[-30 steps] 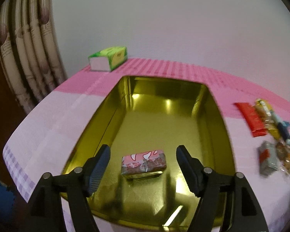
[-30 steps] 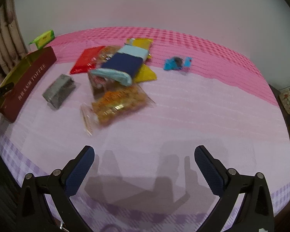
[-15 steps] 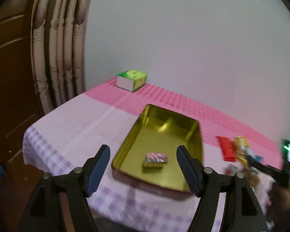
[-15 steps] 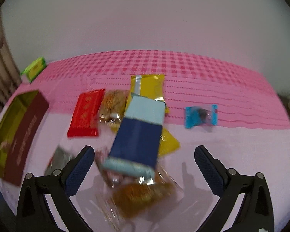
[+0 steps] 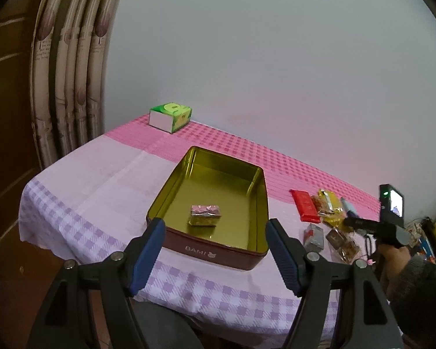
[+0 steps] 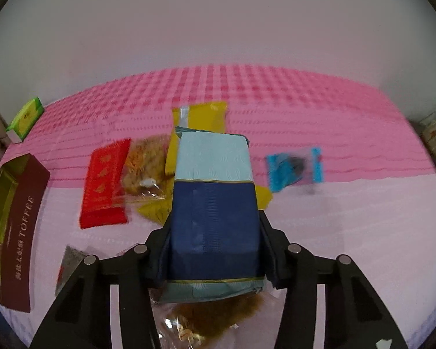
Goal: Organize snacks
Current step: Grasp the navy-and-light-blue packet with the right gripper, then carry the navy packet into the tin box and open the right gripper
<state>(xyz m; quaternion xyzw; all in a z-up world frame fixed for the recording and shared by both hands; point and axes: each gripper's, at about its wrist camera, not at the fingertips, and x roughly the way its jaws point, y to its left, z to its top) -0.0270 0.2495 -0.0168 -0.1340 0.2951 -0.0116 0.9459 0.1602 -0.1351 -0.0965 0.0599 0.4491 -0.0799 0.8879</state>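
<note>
Left gripper [image 5: 213, 250] spread over the table edge; right gripper [image 6: 215, 250] closing on a blue packet [image 6: 215, 203].

Far left on the pink cloth [image 5: 101, 180], a green box [image 5: 171, 116] by the curtain. Next, an open maroon tin [image 5: 215, 248] with gold lining, holding 1 pink wrapped sweet [image 5: 205, 213], framed between the 2 parted blue pads with nothing held. Further right, the loose heap: red packet [image 6: 103, 186], clear bag of brown snacks [image 6: 144, 168], yellow packet [image 6: 200, 116], then the navy and pale-blue packet squeezed between the right jaws above another clear bag [image 6: 206, 317]. Rightmost, a small cyan wrapper [image 6: 293, 168], apart from the heap.
</note>
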